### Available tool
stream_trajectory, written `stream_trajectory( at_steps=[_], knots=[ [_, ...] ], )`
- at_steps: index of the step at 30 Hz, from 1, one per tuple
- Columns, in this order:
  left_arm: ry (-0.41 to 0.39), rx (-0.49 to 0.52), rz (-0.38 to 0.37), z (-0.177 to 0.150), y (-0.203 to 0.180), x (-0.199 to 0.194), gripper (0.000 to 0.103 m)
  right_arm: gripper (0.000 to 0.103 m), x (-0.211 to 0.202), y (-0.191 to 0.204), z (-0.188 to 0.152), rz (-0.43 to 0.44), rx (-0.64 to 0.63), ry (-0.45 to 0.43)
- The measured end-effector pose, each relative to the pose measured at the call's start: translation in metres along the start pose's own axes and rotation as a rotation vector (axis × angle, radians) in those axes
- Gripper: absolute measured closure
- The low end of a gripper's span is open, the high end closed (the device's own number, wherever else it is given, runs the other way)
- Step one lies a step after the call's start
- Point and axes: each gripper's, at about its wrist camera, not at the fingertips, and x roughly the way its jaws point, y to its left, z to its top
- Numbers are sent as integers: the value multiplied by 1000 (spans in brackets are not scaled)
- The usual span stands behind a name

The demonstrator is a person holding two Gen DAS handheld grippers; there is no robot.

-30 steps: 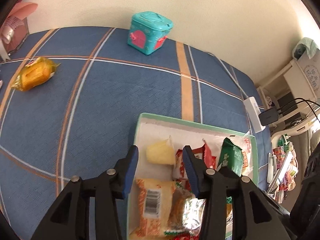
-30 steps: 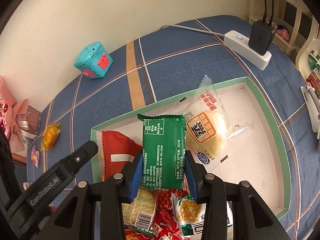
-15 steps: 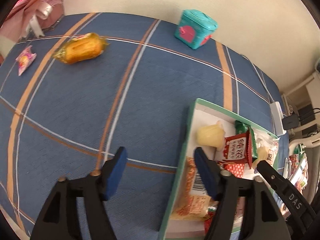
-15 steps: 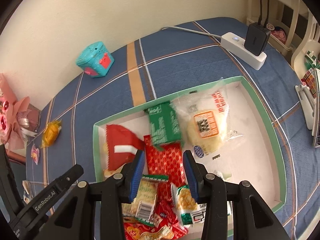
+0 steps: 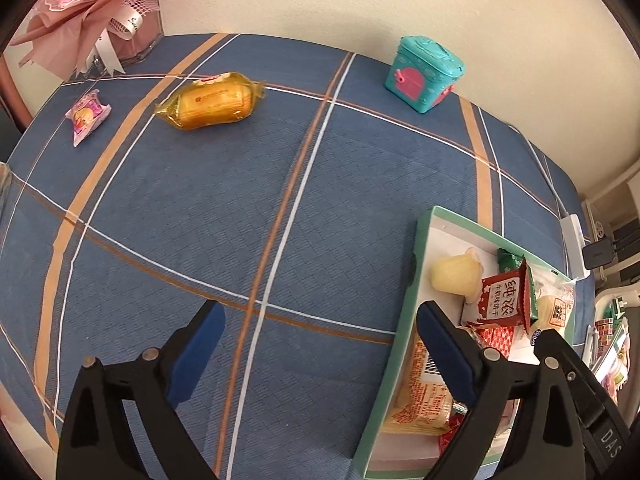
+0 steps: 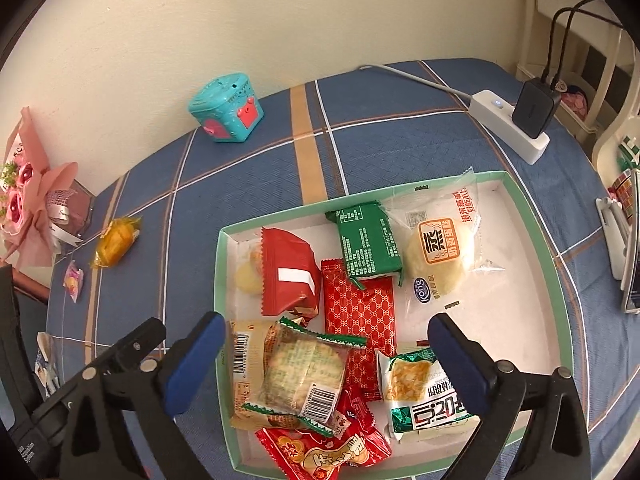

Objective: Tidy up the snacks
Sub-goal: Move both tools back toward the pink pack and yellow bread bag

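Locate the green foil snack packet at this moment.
In the right wrist view, the green foil snack packet lies inside the green-rimmed tray, at its far side, between the red packet and the round bun.

A teal toy box [image 6: 226, 110] with pink doors stands on the blue plaid surface [image 5: 240, 200] against the cream wall. Left of it sits a pink bouquet [image 5: 96, 4]. Right of it, a white power strip [image 6: 510, 124] carries a black charger [image 6: 534, 108].
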Motion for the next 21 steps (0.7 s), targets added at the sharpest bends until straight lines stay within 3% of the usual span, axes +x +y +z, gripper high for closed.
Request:
stream_trajectory(
  at_steps=[13,21],
  knots=[
    [-3,-13,12,12,23,-2,5,0,4,15,-1,-5,-38,-11],
    [-26,10,104,25,59,-7,5,0,8,51,-8,49,-112,5]
  ],
)
